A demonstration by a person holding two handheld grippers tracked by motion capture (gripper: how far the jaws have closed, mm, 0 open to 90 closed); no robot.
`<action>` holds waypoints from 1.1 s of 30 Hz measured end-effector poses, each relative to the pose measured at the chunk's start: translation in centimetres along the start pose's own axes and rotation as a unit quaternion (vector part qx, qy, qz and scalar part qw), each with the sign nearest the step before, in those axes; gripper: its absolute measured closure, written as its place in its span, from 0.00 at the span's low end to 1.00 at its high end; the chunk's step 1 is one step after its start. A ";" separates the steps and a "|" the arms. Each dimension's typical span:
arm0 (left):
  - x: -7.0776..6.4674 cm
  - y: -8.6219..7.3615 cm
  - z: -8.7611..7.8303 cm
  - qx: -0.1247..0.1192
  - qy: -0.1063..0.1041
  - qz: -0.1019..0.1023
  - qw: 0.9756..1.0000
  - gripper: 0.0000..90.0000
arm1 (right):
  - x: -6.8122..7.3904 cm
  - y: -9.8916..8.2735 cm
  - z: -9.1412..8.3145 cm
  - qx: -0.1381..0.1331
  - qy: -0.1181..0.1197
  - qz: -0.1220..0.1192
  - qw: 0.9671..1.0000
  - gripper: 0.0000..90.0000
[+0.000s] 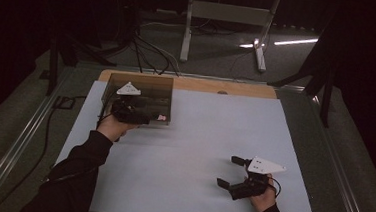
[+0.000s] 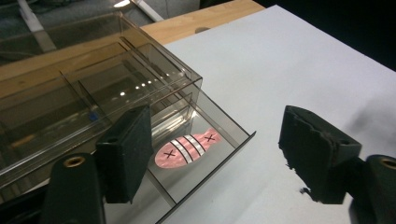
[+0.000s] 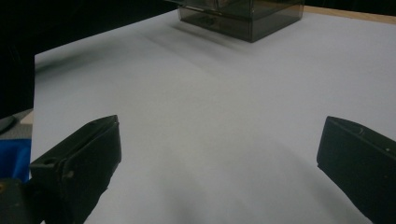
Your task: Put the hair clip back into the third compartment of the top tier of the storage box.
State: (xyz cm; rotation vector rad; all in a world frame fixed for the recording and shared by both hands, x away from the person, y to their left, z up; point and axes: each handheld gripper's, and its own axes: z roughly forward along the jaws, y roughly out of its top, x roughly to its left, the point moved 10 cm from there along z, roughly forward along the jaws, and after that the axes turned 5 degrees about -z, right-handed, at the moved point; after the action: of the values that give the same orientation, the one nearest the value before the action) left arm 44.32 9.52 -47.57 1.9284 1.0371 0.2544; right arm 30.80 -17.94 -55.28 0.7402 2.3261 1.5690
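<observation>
A smoky clear drawer box [image 1: 144,89] stands at the back left of the white sheet [image 1: 199,137]. In the left gripper view its lowest drawer [image 2: 229,150] is pulled out, and a pink fish-shaped piece [image 2: 187,148] with white stripes and black crosses lies flat inside. My left gripper [image 2: 217,140] hovers over that drawer, open, with nothing pressed between its jaws. From above, the left gripper [image 1: 147,117] sits at the box front beside the pink piece [image 1: 161,117]. My right gripper [image 1: 227,171] rests open and empty near the front right; the right gripper [image 3: 219,140] faces bare sheet with the box [image 3: 243,16] far off.
A wooden table edge [image 1: 227,87] runs behind the sheet. Metal rails [image 1: 20,139] border the table on both sides. Beyond it, a white desk frame [image 1: 222,13] and cables [image 1: 149,50] lie on the dark floor. Something blue [image 3: 11,161] shows past the sheet's near corner.
</observation>
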 end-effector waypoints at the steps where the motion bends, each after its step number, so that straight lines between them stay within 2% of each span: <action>1: 0.0 0.0 0.0 0.000 0.000 0.000 1.000 0.25 | 0.0 0.0 0.0 0.001 0.000 0.000 1.000 0.00; 4: -0.3 0.0 -0.1 0.002 0.002 0.000 1.000 0.19 | 0.0 0.0 0.0 -0.001 0.001 0.002 1.000 0.00; 8: -0.5 0.0 -0.2 0.000 0.005 0.002 1.000 0.18 | 0.0 0.0 0.0 0.001 0.000 -0.002 1.000 0.00; 9: -0.9 -0.2 -0.1 0.000 -0.003 0.000 1.000 0.12 | 0.0 0.1 0.0 -0.002 -0.001 0.001 1.000 0.00; 13: -1.6 -0.2 -0.3 -0.005 -0.017 0.005 1.000 0.03 | -0.1 0.0 0.0 -0.001 -0.002 0.000 1.000 0.00; 17: -2.1 -0.2 -0.5 -0.006 -0.017 0.016 1.000 0.02 | -0.1 0.0 0.0 0.001 -0.002 -0.001 1.000 0.00; 26: -3.2 -0.4 -1.0 -0.012 -0.027 0.015 0.999 0.01 | -0.1 0.1 -0.1 -0.002 -0.001 0.001 1.000 0.00; 29: -3.7 -0.6 -1.2 -0.013 -0.036 0.021 0.999 0.01 | 0.0 0.0 -0.1 0.001 -0.001 -0.004 1.000 0.00; 33: -4.5 -1.2 -1.4 -0.007 -0.061 0.029 0.998 0.01 | 0.0 0.0 -0.1 0.000 -0.001 -0.002 1.000 0.00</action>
State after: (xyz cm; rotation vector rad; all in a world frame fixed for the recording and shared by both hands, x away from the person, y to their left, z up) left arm 40.07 7.28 -46.71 1.9379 0.8977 0.1745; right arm 30.76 -18.03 -55.20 0.7361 2.3237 1.5667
